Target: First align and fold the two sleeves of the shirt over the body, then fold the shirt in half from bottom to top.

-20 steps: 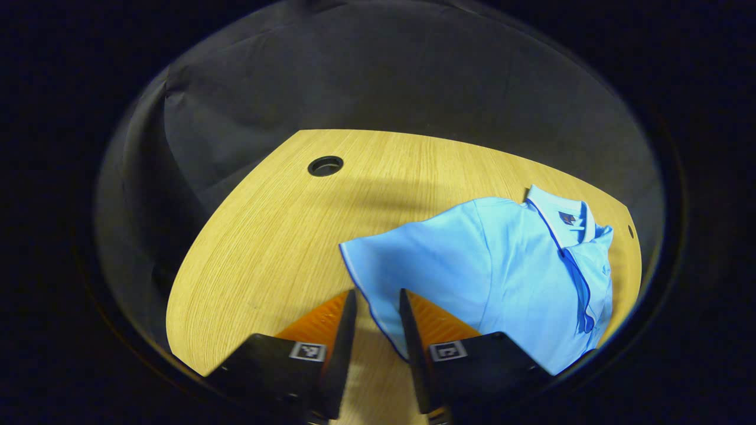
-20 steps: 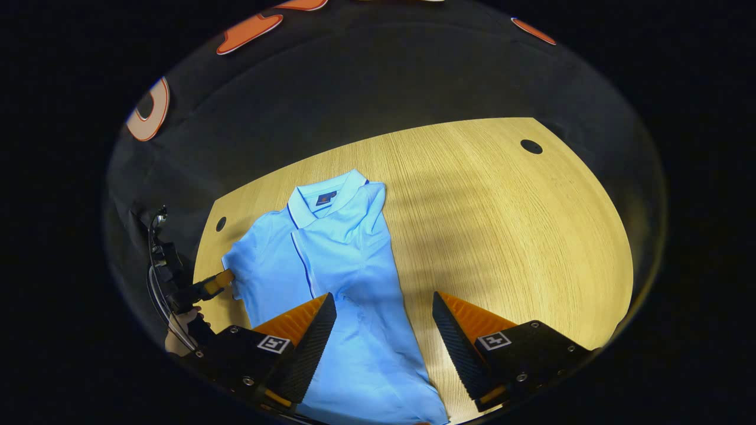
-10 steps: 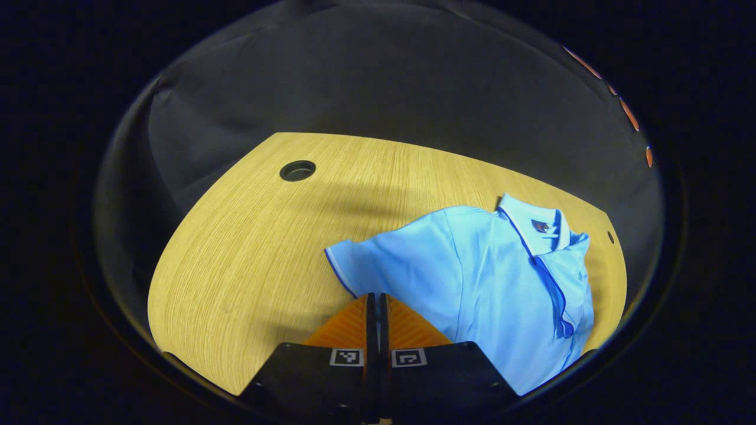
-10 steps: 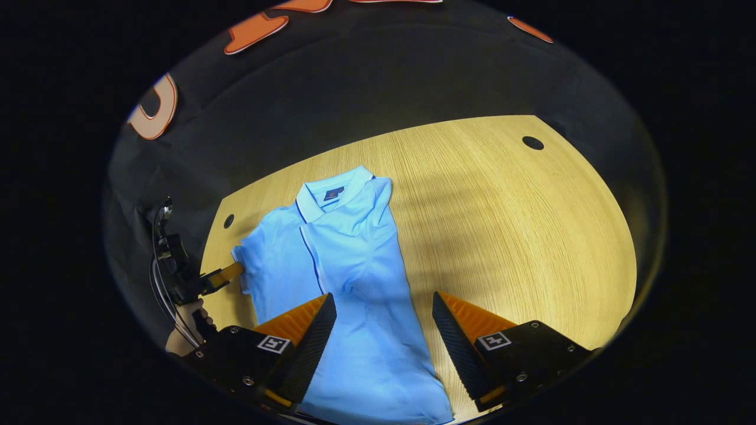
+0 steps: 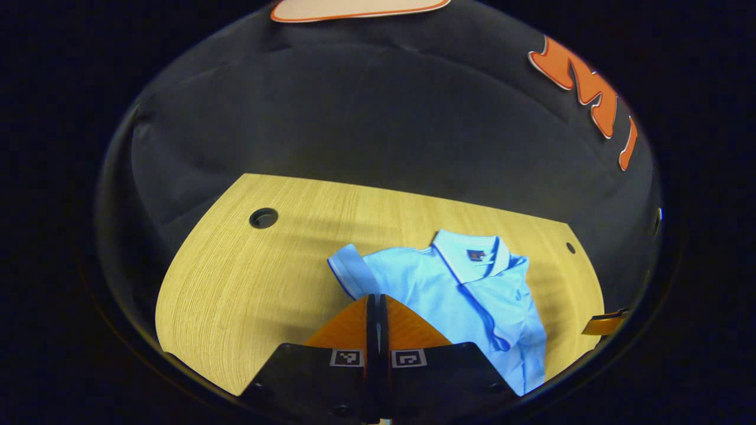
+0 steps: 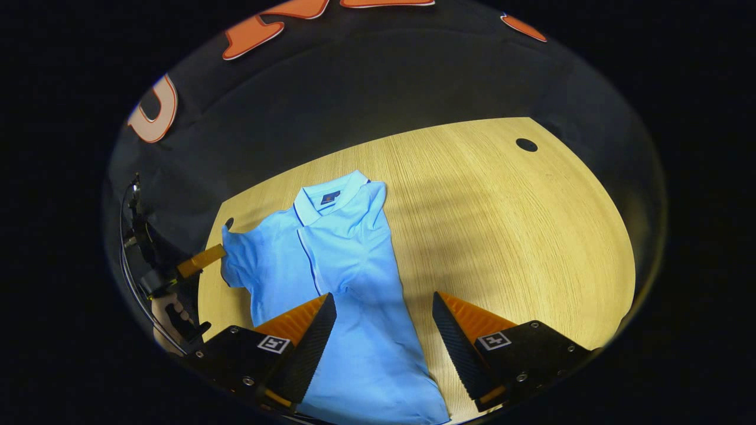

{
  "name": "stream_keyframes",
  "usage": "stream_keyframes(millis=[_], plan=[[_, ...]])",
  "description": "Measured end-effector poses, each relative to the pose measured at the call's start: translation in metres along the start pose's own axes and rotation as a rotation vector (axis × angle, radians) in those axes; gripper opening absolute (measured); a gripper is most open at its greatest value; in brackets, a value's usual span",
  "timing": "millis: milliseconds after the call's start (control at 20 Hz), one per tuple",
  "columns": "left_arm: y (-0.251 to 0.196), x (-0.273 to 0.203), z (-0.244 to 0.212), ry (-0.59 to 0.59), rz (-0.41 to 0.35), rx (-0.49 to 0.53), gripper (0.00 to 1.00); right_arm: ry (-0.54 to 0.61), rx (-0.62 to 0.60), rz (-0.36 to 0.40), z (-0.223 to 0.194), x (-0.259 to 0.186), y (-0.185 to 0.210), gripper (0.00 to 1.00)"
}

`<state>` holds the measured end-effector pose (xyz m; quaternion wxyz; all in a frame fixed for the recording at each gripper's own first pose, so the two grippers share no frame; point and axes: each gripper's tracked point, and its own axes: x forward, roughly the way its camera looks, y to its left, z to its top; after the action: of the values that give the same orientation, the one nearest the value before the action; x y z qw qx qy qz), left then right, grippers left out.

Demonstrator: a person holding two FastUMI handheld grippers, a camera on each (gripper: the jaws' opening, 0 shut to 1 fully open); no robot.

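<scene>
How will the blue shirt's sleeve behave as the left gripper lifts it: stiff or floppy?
Probably floppy: the sleeve curls and stands up where the left gripper grips it, jaws closed. Likely light, since the rest of the shirt lies flat on the table. It may drape and wrinkle when laid over.

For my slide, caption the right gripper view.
Open right gripper over shirt; left gripper lifts its sleeve.

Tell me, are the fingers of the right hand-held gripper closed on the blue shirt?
No. In the right gripper view the right hand-held gripper stands wide open above the shirt, its fingers apart.
</scene>
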<state>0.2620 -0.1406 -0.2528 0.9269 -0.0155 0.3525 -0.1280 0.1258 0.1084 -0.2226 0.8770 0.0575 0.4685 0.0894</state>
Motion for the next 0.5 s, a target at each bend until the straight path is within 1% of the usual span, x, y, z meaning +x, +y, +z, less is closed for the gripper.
stream_keyframes(millis=[150, 300, 350, 500], plan=[[-0.047, -0.001, 0.009, -0.005, -0.068, 0.019, 0.03, -0.012, 0.005, -0.001, 0.000, -0.001, -0.004, 0.99], [-0.097, 0.003, 0.001, 0.029, -0.127, 0.068, 0.03, -0.012, 0.009, -0.006, 0.000, -0.005, -0.014, 0.99], [-0.115, 0.004, -0.002, 0.034, -0.149, 0.082, 0.05, -0.012, 0.013, -0.006, 0.000, -0.007, -0.016, 0.99], [-0.157, 0.006, -0.008, 0.056, -0.194, 0.125, 0.03, -0.014, 0.024, -0.009, 0.001, -0.010, -0.027, 0.99]])
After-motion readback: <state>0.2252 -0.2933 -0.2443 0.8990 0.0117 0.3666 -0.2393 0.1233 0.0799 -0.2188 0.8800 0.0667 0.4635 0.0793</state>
